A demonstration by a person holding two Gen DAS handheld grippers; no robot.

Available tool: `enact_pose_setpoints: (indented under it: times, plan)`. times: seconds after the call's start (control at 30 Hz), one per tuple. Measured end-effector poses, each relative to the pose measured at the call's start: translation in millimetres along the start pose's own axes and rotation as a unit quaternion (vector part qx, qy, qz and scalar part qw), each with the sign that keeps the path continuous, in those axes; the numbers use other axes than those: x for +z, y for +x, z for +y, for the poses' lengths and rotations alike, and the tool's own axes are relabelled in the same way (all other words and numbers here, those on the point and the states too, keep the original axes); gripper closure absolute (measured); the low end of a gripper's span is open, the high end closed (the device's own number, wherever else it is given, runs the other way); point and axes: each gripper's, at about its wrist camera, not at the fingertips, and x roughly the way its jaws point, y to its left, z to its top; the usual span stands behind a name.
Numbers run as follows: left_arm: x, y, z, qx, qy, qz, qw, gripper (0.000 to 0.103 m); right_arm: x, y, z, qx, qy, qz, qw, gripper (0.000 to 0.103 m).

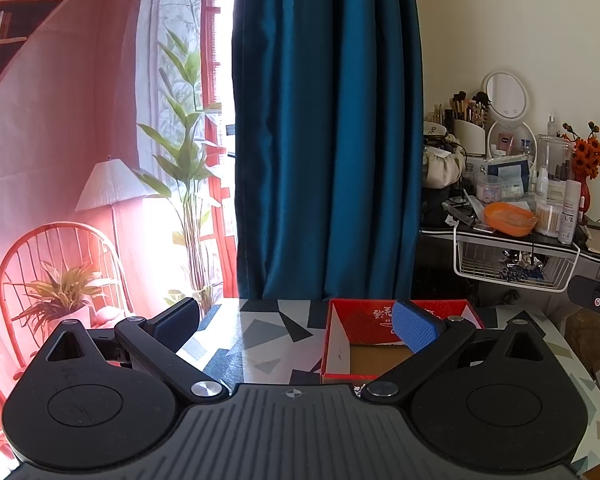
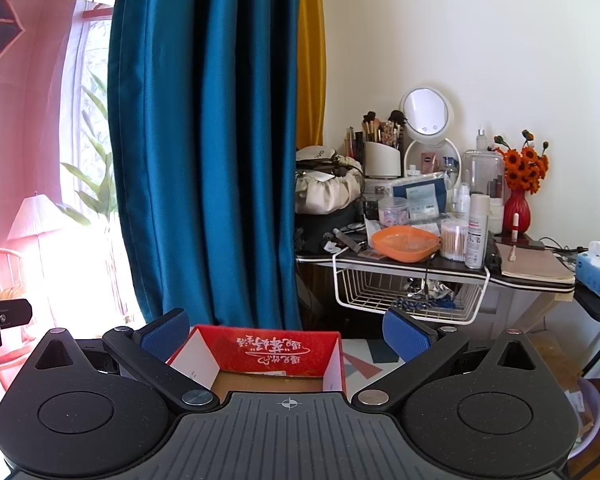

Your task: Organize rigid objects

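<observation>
We had both tools spread wide and holding nothing — left tool (image 1: 298, 322), right tool (image 2: 286, 334) — hovering over the red box (image 2: 288, 350) on the patterned worktop (image 1: 260, 332).

box (image 2: 260, 354) sits on the table (image 1: 260, 332) | curtain (image 1: 324, 140) right behind it | cluttered vanity (image 2: 540, 276) off to the right

One red box (image 2: 288, 350), one orange bowl (image 2: 405, 243), one mirror (image 2: 425, 112), two grippers.
</observation>
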Motion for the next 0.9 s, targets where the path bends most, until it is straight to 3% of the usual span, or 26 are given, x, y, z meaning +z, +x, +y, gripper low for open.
enact_pose_setpoints:
  times: [0.53,0.9]
  plan:
    - [-6.8,16.3,-1.7,-0.005,0.001,0.021,0.9998,0.000,-6.4,12.6,-9.4,0.011,0.013,0.005,1.000,0.000]
    - [-48.1,100.2,-1.3,-0.004,0.004,0.057,0.9983,0.000,-50.2,74.6,-27.8,0.013,0.022,0.015,1.000,0.000]
